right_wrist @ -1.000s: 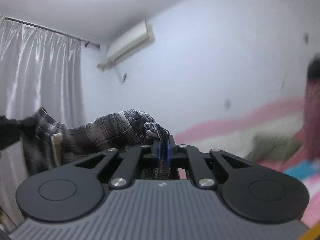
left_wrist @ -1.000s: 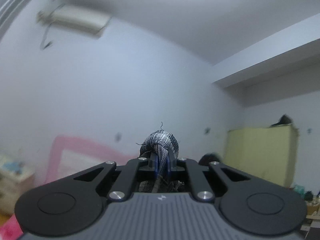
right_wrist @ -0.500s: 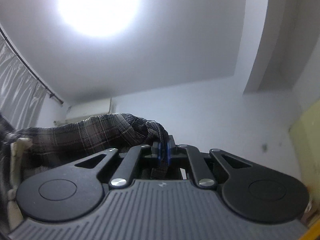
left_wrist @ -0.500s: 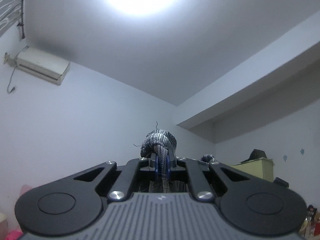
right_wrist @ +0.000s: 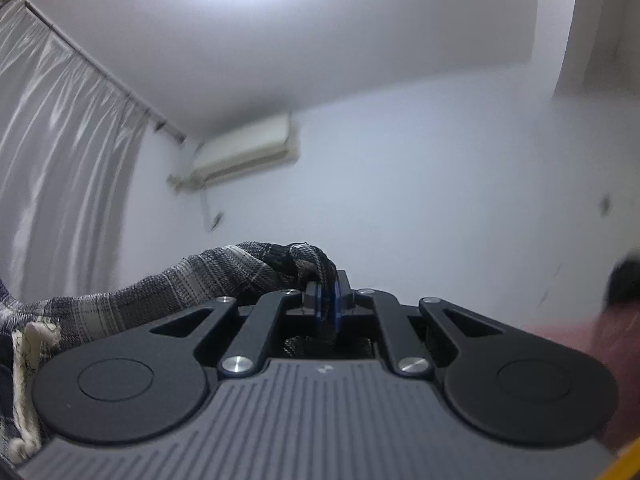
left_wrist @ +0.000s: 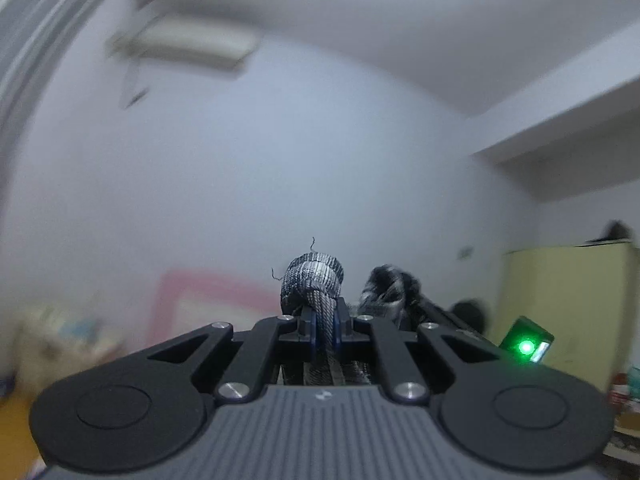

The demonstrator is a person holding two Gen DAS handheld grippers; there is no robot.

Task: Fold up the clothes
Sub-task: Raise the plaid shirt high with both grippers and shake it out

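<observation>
Plaid cloth (left_wrist: 316, 280) sits bunched and pinched in the closed left hand-held gripper (left_wrist: 324, 326), its other end clamped in the right hand-held gripper (right_wrist: 328, 308), held aloft before air conditioner (right_wrist: 244, 152) and curtain (right_wrist: 60, 160).

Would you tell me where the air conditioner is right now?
The air conditioner hangs high on the white wall, left of centre in the right wrist view, beside the curtain; blurred upper left in the left view.

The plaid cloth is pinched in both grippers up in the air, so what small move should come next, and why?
Probably lower both hands together toward a flat surface. The left gripper and right gripper are each shut on the plaid cloth, and both cameras see only wall and ceiling, so nothing supports the cloth for a fold yet.
</observation>
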